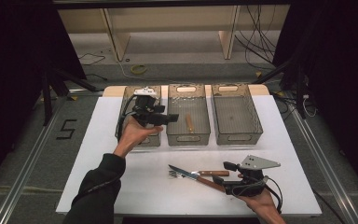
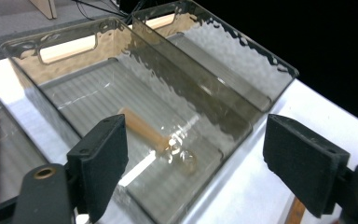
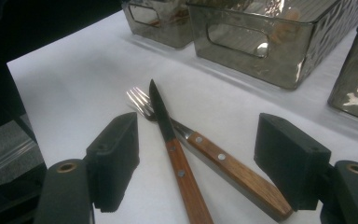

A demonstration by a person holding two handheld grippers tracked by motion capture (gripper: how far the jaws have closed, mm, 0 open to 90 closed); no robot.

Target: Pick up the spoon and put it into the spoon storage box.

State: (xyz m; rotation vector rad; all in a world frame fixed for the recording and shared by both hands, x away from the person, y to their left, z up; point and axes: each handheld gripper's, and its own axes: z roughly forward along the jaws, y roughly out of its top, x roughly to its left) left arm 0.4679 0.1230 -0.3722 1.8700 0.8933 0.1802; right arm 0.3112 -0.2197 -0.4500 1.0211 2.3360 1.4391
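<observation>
Sorting cutlery into the three smoked-plastic bins at the far side of the table [image 1: 98, 154].

My left gripper [image 1: 168, 118] hangs above the near end of the middle bin [image 1: 188, 138], jaws spread wide with nothing between them. In the left gripper view a wooden-handled utensil [image 2: 156, 138] lies flat on that bin's floor; its metal end is lost in the glare, so I cannot tell which kind it is. I judge this drop done. The left bin [image 1: 154, 140] holds a thin brown piece along one side; the right bin [image 1: 237, 138] looks bare.

My right gripper [image 1: 228, 166] rests low near the front edge of the table, jaws spread, not touching anything. Between them in the right gripper view: a knife [image 3: 175, 149] lying across a fork [image 3: 214, 161], both with wooden handles, the blade over the fork's neck.

Pose: left forearm reaches forward, wrist bent, gripper pointing level towards the right. Right hand sits palm-up under its gripper, aimed left at the handles.

Next move, my judgement: close on the knife handle first, since it lies on top. The grip must clear the fork handle just beside it, or both may lift.
</observation>
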